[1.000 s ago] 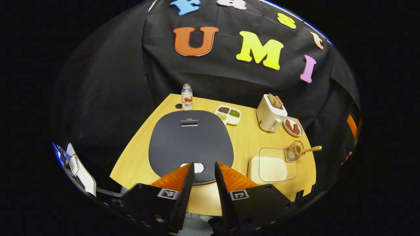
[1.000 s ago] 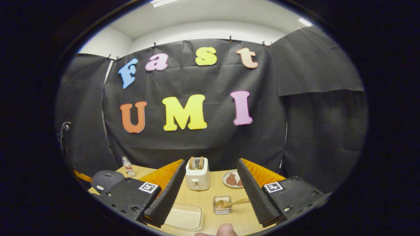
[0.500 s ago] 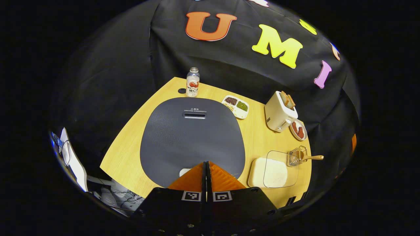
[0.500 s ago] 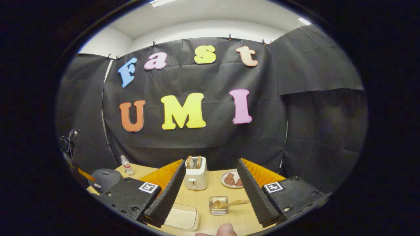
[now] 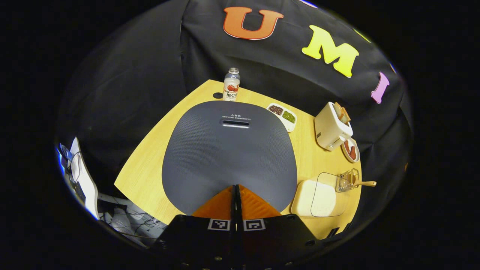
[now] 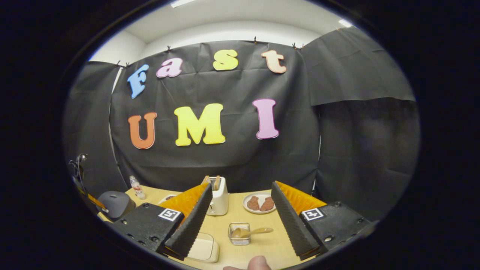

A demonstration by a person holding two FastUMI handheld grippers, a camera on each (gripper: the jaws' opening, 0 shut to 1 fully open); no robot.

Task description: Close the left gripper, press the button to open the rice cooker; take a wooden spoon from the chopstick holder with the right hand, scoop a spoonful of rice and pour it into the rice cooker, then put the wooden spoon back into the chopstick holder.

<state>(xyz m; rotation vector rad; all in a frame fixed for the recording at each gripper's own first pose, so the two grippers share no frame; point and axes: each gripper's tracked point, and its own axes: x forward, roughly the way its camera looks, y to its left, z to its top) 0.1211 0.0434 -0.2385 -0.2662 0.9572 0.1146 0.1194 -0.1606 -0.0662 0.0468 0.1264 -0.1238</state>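
Observation:
The dark grey rice cooker (image 5: 228, 150) sits with its lid down in the middle of the table, seen from above in the left gripper view. My left gripper (image 5: 235, 186) is shut, its tips over the lid's near edge and hiding the button. Farther right stands a clear box of rice (image 5: 319, 193) and a wire chopstick holder (image 5: 347, 180) with a wooden spoon (image 5: 364, 183) leaning out. In the right gripper view my right gripper (image 6: 240, 195) hangs open above the table, with the holder (image 6: 239, 234) and spoon (image 6: 250, 232) ahead between its fingers. The rice cooker (image 6: 115, 204) lies at far left.
A drink bottle (image 5: 231, 79) stands behind the cooker. A divided dish of beans (image 5: 284, 114), a white toaster (image 5: 332, 127) with bread and a plate of meat (image 5: 351, 149) line the far right side. A fingertip (image 6: 258, 263) shows at the bottom edge.
My left gripper closed from open to shut and came down over the cooker's front, covering the button. My right gripper stayed open and its view drifted slightly to the right.

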